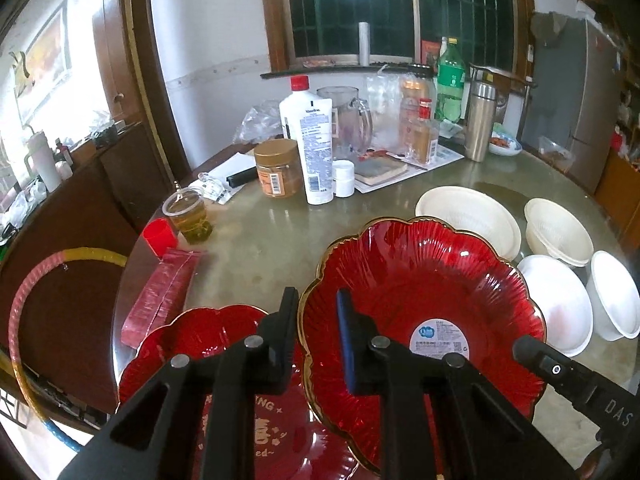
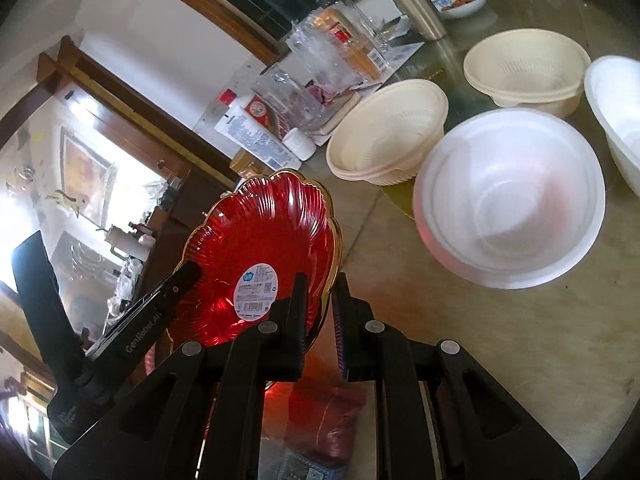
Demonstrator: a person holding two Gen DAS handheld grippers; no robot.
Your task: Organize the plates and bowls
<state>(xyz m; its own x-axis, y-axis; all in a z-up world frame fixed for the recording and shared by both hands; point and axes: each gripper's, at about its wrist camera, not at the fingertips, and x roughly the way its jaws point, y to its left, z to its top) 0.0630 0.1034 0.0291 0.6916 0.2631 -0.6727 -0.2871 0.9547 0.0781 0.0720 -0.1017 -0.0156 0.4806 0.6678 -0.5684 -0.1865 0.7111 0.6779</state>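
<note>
A red scalloped plate [image 1: 420, 288] with a gold rim and a round white sticker is held tilted above the table between both grippers. My left gripper [image 1: 316, 300] is shut on its near-left rim. One of the right gripper's fingers [image 1: 536, 354] reaches in at the plate's lower right. In the right wrist view my right gripper [image 2: 320, 284] is shut on the edge of the same plate [image 2: 264, 236]. A second red plate [image 1: 208, 336] with white lettering lies on the table below. Cream bowls [image 1: 468, 220] [image 1: 560, 232] and white foam bowls [image 1: 560, 300] [image 1: 616, 300] stand to the right.
At the back of the round glass-topped table [image 1: 260, 248] stand a white lotion bottle [image 1: 312, 144], a brown jar [image 1: 278, 168], a clear jug [image 1: 348, 120], a steel flask [image 1: 480, 120] and a green bottle [image 1: 450, 76]. A cup of tea [image 1: 188, 216], a red cup [image 1: 160, 236] and a red packet [image 1: 160, 296] lie left.
</note>
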